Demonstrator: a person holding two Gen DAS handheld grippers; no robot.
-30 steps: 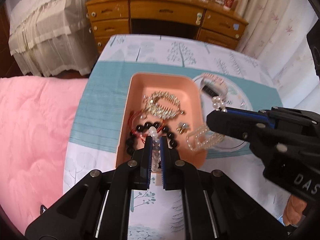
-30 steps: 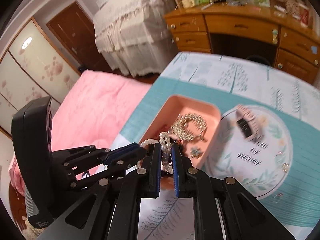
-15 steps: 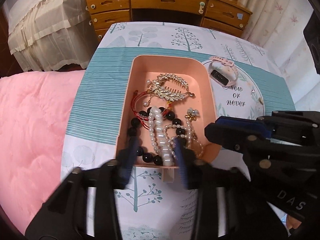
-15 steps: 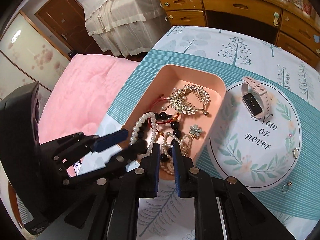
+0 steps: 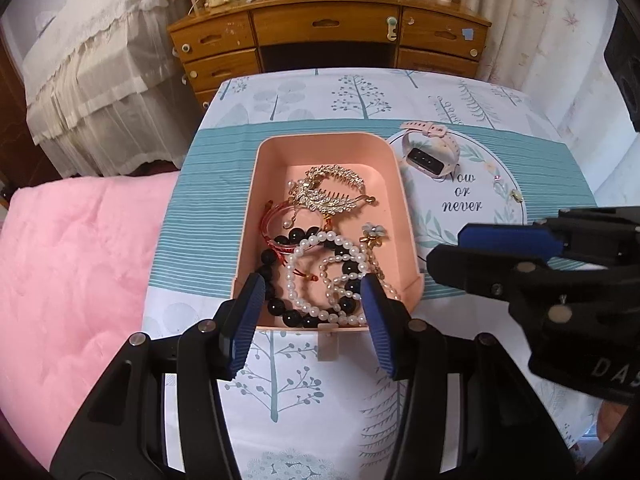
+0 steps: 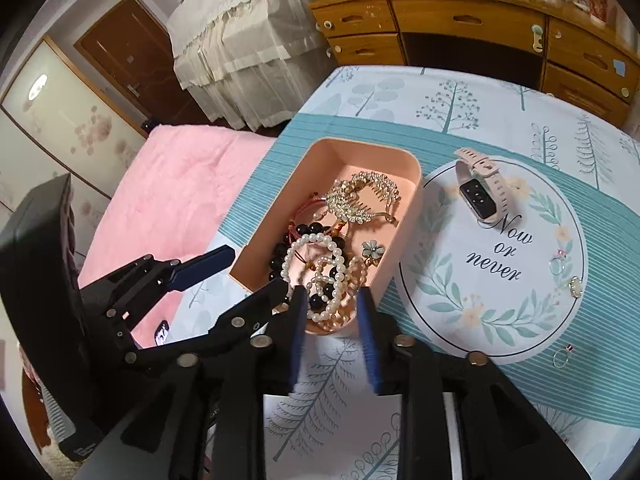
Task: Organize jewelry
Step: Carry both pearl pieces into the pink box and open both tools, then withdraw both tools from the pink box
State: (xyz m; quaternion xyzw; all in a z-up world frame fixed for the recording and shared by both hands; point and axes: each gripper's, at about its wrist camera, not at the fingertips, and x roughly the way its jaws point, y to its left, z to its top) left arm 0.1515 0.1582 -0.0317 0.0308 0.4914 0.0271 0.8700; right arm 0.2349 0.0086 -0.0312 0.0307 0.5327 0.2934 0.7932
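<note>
One pink tray [image 5: 248, 216] sits on the table [image 5: 304, 376], beside one round "Now or never" mat [image 6: 472, 320]. In the tray lie one white pearl strand [image 5: 316, 248] looped over one black bead bracelet [image 5: 280, 308], one gold comb [image 5: 332, 192], one red cord bracelet [image 5: 267, 220] and one flower brooch [image 5: 374, 233]. One pink watch [image 6: 480, 188] and four small rings [image 6: 562, 358] rest on the mat. The left tongs [image 5: 312, 312] stand spread over the tray's near end, holding nothing. The right tongs [image 6: 332, 320], which have just been opening, are parted above the pearls, gripping nothing.
</note>
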